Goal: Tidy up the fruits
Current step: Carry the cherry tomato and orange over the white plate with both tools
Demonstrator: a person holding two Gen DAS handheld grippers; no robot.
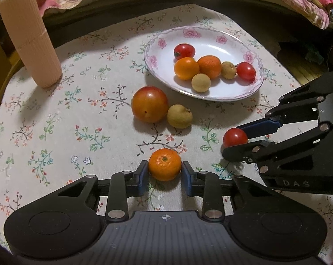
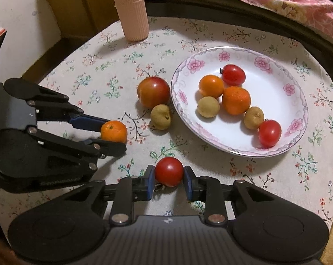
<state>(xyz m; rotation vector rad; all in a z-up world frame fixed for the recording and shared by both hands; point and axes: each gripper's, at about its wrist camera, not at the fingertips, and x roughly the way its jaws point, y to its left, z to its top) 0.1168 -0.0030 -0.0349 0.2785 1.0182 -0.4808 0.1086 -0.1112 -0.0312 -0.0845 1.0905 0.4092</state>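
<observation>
Six fruits are already gathered on the plate. A mandarin is pinched in the left gripper, a tomato in the right gripper. At the plate's 8 o'clock, a persimmon and longan are left on the bench.

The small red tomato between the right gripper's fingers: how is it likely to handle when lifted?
The tomato looks smooth and glossy, so it may slip between the right gripper's narrow pads. It is round, so it would probably roll on the tablecloth if released. Its skin is likely thin, so hard squeezing could split it.
</observation>
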